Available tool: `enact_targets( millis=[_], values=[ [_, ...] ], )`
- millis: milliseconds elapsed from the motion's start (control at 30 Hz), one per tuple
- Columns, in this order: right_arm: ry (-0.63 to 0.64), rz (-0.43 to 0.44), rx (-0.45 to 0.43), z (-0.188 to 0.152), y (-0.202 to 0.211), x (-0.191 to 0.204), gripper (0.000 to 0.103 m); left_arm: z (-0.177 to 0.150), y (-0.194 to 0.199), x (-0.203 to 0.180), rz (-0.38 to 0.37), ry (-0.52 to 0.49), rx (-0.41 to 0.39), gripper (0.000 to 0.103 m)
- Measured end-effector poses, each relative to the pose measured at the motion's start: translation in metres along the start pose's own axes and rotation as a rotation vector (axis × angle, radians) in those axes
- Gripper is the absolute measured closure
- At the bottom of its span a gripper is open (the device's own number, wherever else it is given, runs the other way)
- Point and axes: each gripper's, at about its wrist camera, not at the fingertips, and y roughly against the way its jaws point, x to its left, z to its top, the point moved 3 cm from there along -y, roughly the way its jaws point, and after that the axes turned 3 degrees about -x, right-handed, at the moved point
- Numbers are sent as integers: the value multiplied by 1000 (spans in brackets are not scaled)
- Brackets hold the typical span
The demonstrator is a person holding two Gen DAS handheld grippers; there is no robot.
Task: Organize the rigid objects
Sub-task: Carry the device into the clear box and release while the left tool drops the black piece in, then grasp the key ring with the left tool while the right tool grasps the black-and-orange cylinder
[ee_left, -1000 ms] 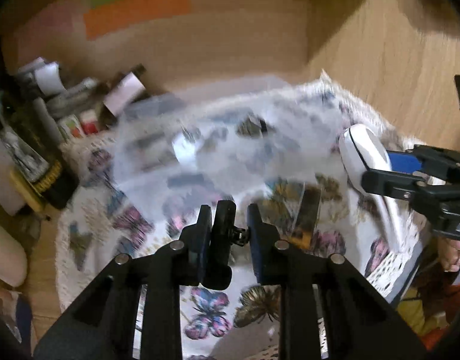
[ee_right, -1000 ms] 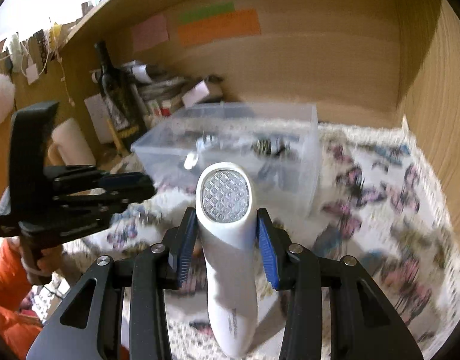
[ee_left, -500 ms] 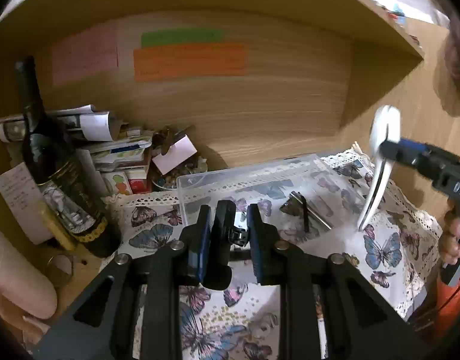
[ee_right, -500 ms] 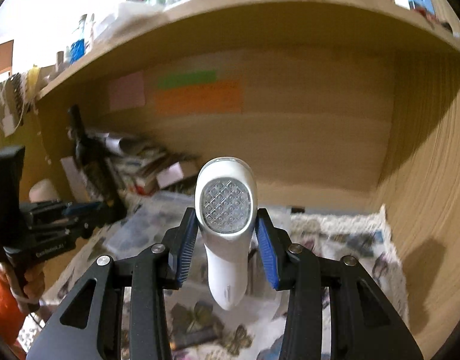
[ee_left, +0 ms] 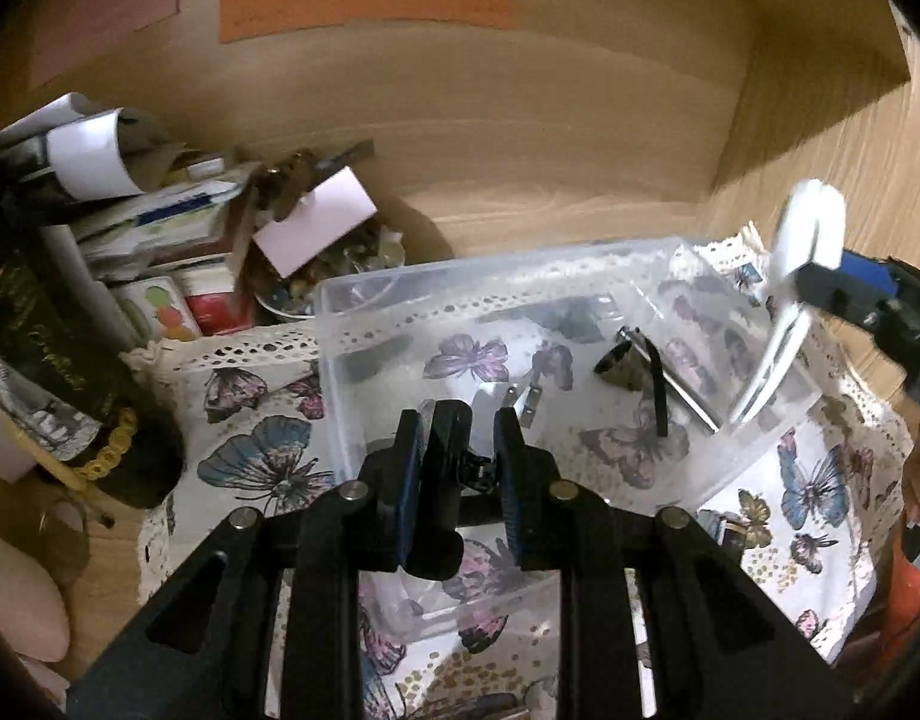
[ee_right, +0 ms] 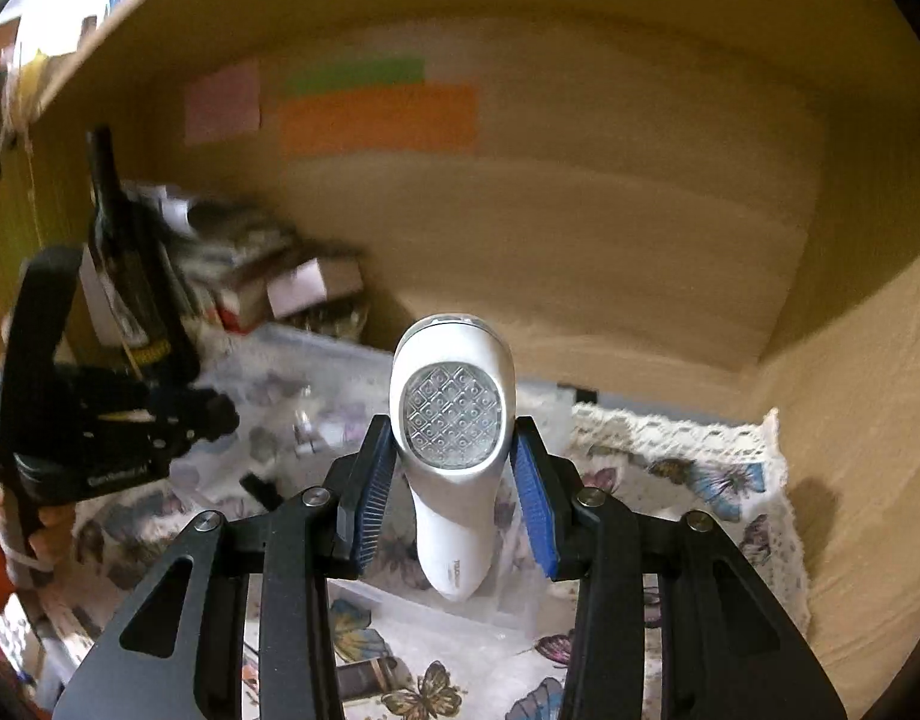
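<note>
My left gripper is shut on a small black clip-like object and holds it over the near wall of a clear plastic box. Several small dark and metal items lie in the box. My right gripper is shut on a white handheld device with a gridded round face, held upright above the box's right end. The device also shows in the left wrist view, tip pointing down into the box.
A butterfly-print cloth covers the wooden shelf. A dark bottle, stacked papers and boxes and a bowl of small things stand at the back left. Wooden walls close the back and right.
Both grippers have come down towards the box. The white device has moved from high above the cloth to over the box's right end. The left gripper now sits closer over the box.
</note>
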Motion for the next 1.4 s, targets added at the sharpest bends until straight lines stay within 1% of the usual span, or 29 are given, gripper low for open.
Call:
enact_targets(
  millis=[167,233,300,367,433,567,600,667,700,733,767,800,833,867,900,933,967,1000,1100,1133,1200,1333,1400],
  values=[
    [24,30,57,-8,-30,11,67,-2,-6,-5,10,-15,17,79],
    [33,44,73,-10,-39,17,67,-2,-5,-6,11,-20,12,79],
    [49,39,80,-11,-44,22,67,-2,0,-7,2,-22,-1,79],
    [43,62,101,-12,-50,25,66,0,3,-6,1,-18,-9,79],
    [30,99,124,-13,-54,28,66,0,8,-5,0,-14,-19,79],
    [24,102,115,-14,-47,29,66,1,20,-2,5,-5,-38,76],
    [19,106,111,-13,-44,28,66,1,24,-1,7,-2,-43,75],
    [9,109,99,-12,-35,27,65,0,32,2,16,5,-54,65],
    [6,110,91,-11,-29,27,65,0,36,3,20,8,-64,61],
    [2,108,79,-11,-22,26,65,-2,42,4,26,10,-78,54],
    [0,105,67,-11,-16,26,63,-3,46,5,30,10,-85,48],
    [0,103,56,-12,-9,25,60,-5,50,6,37,9,-92,45],
    [-1,101,44,-14,-1,25,58,-9,55,7,49,6,-97,40],
    [-2,98,36,-16,4,25,53,-12,57,8,60,3,-98,33],
    [-4,100,29,-19,12,26,48,-16,59,8,74,-1,-97,30],
    [-8,102,25,-21,16,26,46,-21,61,8,89,-8,-96,25],
    [-16,104,23,-26,21,26,41,-27,63,7,103,-16,-92,22],
    [-24,105,24,-30,24,25,38,-33,63,6,109,-23,-84,22],
    [-36,98,44,-45,28,26,34,-54,59,1,105,-46,-35,21],
    [-38,92,54,-51,28,27,33,-62,57,-1,97,-53,-18,21],
    [-45,86,82,-65,26,29,26,-78,53,-6,72,-65,19,21],
    [-56,90,153,-91,18,33,25,-102,46,-13,55,-99,71,21],
    [-75,99,197,-100,12,34,22,-112,40,-17,54,-114,105,21]
  ],
)
